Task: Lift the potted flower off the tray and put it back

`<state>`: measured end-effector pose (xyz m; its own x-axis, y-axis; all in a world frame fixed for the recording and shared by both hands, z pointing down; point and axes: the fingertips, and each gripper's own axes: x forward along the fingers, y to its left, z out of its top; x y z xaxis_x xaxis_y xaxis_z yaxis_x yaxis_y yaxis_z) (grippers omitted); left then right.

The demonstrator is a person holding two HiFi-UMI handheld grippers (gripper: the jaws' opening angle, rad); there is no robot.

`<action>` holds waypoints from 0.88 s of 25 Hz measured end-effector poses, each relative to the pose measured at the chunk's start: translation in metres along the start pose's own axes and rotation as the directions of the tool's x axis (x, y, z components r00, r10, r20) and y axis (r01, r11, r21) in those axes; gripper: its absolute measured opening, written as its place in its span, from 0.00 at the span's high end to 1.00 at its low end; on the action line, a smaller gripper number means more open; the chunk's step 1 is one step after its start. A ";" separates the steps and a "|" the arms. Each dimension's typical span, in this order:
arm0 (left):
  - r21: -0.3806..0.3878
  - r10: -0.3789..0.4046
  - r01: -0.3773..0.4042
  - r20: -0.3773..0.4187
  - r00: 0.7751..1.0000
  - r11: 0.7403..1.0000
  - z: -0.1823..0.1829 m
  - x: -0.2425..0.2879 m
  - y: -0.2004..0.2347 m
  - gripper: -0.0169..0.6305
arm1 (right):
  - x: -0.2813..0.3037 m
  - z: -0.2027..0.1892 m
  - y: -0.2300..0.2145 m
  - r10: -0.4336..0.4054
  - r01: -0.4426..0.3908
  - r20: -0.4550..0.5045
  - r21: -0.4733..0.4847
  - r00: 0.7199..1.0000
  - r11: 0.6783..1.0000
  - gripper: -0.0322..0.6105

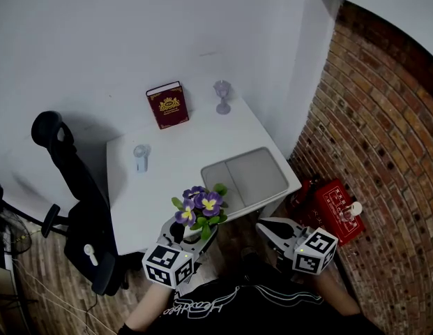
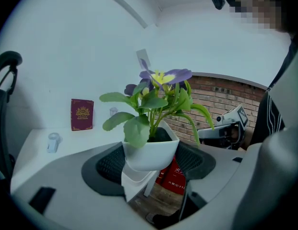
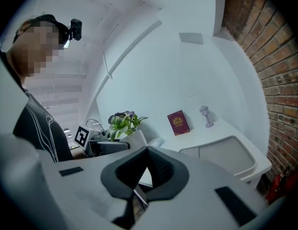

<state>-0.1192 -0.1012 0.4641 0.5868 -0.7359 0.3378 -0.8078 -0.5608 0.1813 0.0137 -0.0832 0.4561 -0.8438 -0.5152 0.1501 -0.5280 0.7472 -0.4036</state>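
The potted flower (image 1: 199, 210), purple and yellow blooms over green leaves in a white pot (image 2: 149, 150), is held off the table's near edge. My left gripper (image 1: 193, 237) is shut on the pot, whose sides press against both dark pads (image 2: 110, 163). The grey tray (image 1: 245, 179) lies on the white table (image 1: 153, 201) beyond the flower, with nothing in it. My right gripper (image 1: 270, 230) hangs right of the flower, below the table's front corner, its pads (image 3: 160, 169) meeting with nothing between them. In the right gripper view the flower (image 3: 123, 121) shows at left and the tray (image 3: 225, 158) at right.
A dark red book (image 1: 167, 105) and a small glass lantern (image 1: 222, 96) stand at the table's back against the white wall. A small white-blue object (image 1: 140, 158) sits on the left part. A black office chair (image 1: 80, 208) stands left; a red box (image 1: 335, 210) lies by the brick wall (image 1: 383, 138).
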 end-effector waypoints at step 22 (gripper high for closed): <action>-0.029 0.097 -0.098 -0.025 0.995 0.995 0.034 0.091 0.038 0.44 | 0.023 0.058 -0.087 0.049 -0.049 -0.020 -0.003 0.999 0.999 0.95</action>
<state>-0.0948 -0.2022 0.4701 0.5039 -0.7775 0.3764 -0.8627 -0.4748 0.1741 0.0454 -0.1842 0.4422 -0.8705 -0.4694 0.1481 -0.4861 0.7727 -0.4081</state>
